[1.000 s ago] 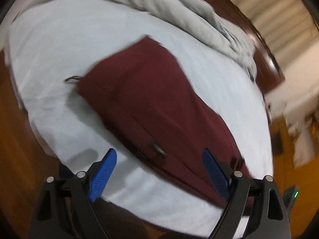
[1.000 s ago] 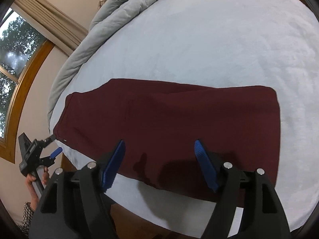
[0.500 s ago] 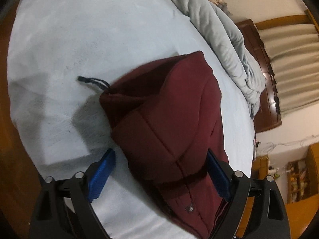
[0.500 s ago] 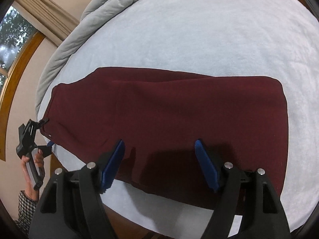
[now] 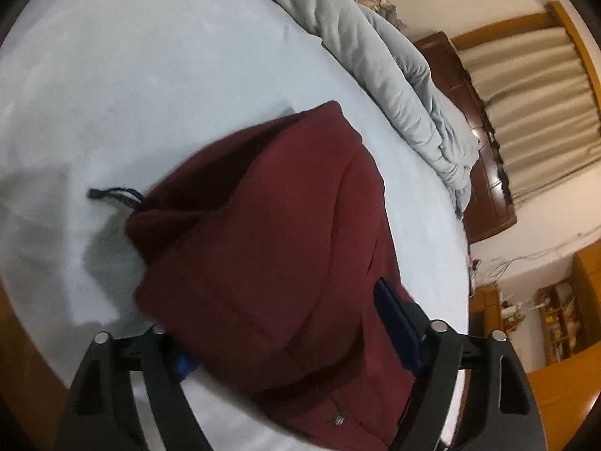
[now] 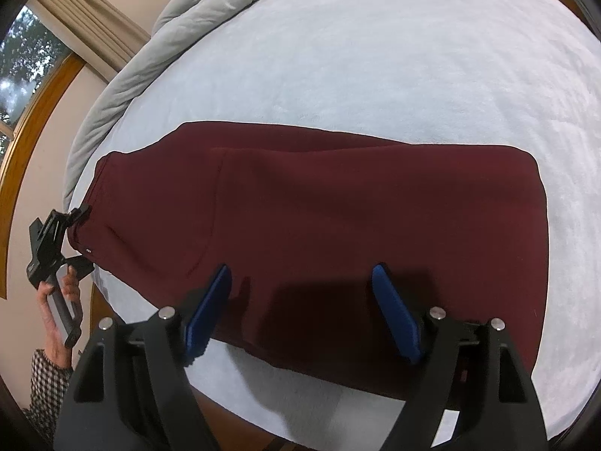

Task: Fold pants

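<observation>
The maroon pants (image 6: 338, 206) lie flat and lengthwise along the near edge of the bed (image 6: 375, 56), folded leg over leg, with the waist end toward the bed's left corner and the leg hems squared off toward the right. In the left wrist view the waist end of the pants (image 5: 270, 233) bulges up between the fingers of the left gripper (image 5: 285, 342), and a black drawstring (image 5: 116, 195) trails out of the waistband onto the pale sheet. The left gripper's jaws are closing with the waistband fabric between them; its right blue pad (image 5: 398, 330) lies against the cloth, while the left pad is mostly hidden under the fabric, so a firm clamp cannot be told. From the right wrist view that same left gripper (image 6: 56, 240) sits at the waist corner by the bed's edge, held by a hand (image 6: 60, 300) with a checked sleeve (image 6: 45, 383). The right gripper (image 6: 300, 300) hovers over the near long edge of the pants around mid-length; its jaws are spread and opening, its blue fingers (image 6: 394, 312) above the cloth, casting a shadow on it and gripping nothing. A grey duvet (image 6: 169, 37) is bunched along the far edge of the bed.
</observation>
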A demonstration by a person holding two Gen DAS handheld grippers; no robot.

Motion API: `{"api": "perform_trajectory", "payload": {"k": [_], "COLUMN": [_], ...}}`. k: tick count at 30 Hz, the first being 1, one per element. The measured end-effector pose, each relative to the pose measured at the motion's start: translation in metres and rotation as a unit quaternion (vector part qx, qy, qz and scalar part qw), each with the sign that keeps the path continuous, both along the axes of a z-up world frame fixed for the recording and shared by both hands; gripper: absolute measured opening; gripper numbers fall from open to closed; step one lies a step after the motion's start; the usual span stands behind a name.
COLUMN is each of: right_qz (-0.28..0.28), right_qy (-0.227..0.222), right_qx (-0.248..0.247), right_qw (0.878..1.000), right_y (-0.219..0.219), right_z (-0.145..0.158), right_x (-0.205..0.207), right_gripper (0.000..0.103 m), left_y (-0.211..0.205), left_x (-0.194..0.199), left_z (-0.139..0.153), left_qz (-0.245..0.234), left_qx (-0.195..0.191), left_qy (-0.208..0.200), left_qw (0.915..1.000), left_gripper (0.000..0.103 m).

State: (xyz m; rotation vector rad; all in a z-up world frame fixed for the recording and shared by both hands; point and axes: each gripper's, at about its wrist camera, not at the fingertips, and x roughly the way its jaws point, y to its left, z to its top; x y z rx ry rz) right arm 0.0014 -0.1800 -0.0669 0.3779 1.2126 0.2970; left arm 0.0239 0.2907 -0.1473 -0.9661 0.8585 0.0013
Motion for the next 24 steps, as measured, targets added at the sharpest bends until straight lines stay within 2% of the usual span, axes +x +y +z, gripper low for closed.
{"api": "perform_trajectory", "payload": {"k": [1,3,5,7,8,9,10,12,14,16,18,20,22,24], "right_qz": [0.001,0.006,0.010,0.011,0.011,0.012,0.014,0.020,0.029,0.032,0.031,0.029,0.028,0.029], "right_qy": [0.000,-0.002,-0.004,-0.005,-0.005,-0.006,-0.007,-0.010,-0.014,-0.016,-0.016,-0.014,-0.012,-0.012], "right_qx": [-0.001,-0.006,-0.010,-0.010,-0.011,-0.012,-0.014,-0.023,-0.034,-0.039,-0.039,-0.031,-0.027,-0.026], "right_qw": [1.000,1.000,1.000,1.000,1.000,1.000,1.000,1.000,0.999,0.999,0.999,0.999,0.999,0.999], "right_y": [0.001,0.001,0.002,0.003,0.003,0.004,0.004,0.007,0.010,0.011,0.010,0.008,0.006,0.006], "right_z": [-0.001,-0.002,-0.003,-0.004,-0.005,-0.005,-0.005,-0.004,-0.005,-0.005,-0.005,-0.006,-0.007,-0.006], "right_x": [-0.001,-0.001,-0.001,-0.002,-0.002,-0.001,-0.002,-0.003,-0.004,-0.004,-0.004,-0.004,-0.003,-0.003], "right_gripper": [0.078,0.078,0.079,0.080,0.081,0.081,0.082,0.082,0.082,0.082,0.082,0.082,0.082,0.082], "left_y": [-0.001,-0.005,-0.008,-0.009,-0.009,-0.007,-0.003,0.003,0.003,0.002,0.002,0.007,0.015,0.010], "left_x": [0.000,0.000,-0.002,-0.003,-0.001,0.004,0.005,0.010,0.009,0.005,0.001,0.000,-0.004,-0.004], "left_z": [0.004,0.015,0.027,0.027,0.024,0.015,0.005,-0.007,-0.002,0.007,0.008,-0.003,-0.017,-0.013], "left_qz": [0.006,0.004,-0.006,-0.012,-0.012,-0.009,-0.008,-0.006,-0.013,-0.017,-0.014,-0.004,0.009,0.004], "left_qx": [-0.001,-0.002,0.011,0.019,0.029,0.034,0.027,0.004,0.011,0.018,0.020,0.013,-0.021,0.003], "left_qy": [-0.003,-0.028,-0.056,-0.060,-0.046,-0.019,0.001,0.008,0.008,-0.006,-0.009,0.005,0.009,0.005], "left_qw": [1.0000,0.9996,0.9983,0.9979,0.9984,0.9992,0.9996,0.9999,0.9998,0.9997,0.9997,0.9999,0.9997,1.0000], "left_gripper": [0.082,0.071,0.049,0.047,0.047,0.052,0.060,0.059,0.040,0.031,0.028,0.028,0.027,0.027]}}
